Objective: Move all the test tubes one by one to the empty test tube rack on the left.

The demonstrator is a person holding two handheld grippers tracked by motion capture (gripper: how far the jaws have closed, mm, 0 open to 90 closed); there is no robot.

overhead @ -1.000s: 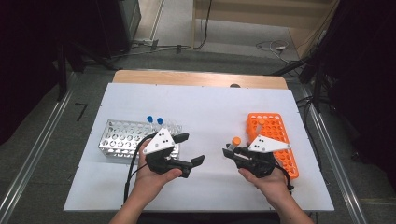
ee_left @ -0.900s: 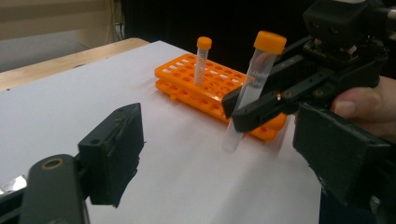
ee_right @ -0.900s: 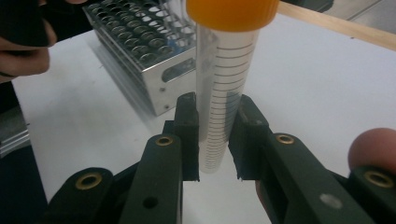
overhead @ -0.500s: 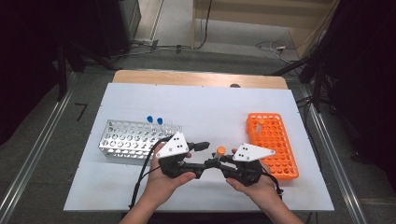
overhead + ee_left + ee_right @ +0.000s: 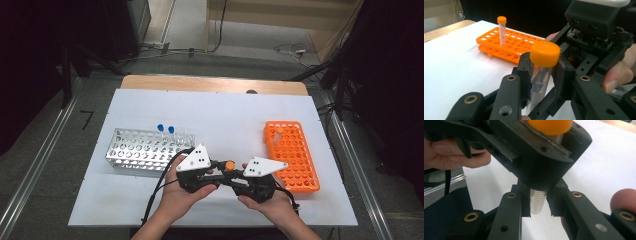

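A clear tube with an orange cap (image 5: 229, 165) stands upright between my two grippers at the table's front centre. In the left gripper view, my left gripper (image 5: 541, 75) is shut on the tube (image 5: 541, 82) just under its cap (image 5: 545, 50). The right gripper view has my right gripper (image 5: 538, 206) shut on the tube's lower end (image 5: 537, 201), right under the left gripper's jaws. From above, the left gripper (image 5: 220, 172) and right gripper (image 5: 236, 177) meet nose to nose. An orange rack (image 5: 292, 155) lies to the right.
One orange-capped tube (image 5: 502, 30) stands in the orange rack (image 5: 509, 42) at its far end. A metal rack (image 5: 145, 150) sits at the left with two blue-capped tubes (image 5: 166, 128) at its back edge. White table surface (image 5: 225, 115) stretches beyond the grippers.
The right gripper carried the orange-capped tube left from beside the orange rack. The left gripper moved right to meet it and its jaws now clamp the tube under the cap.
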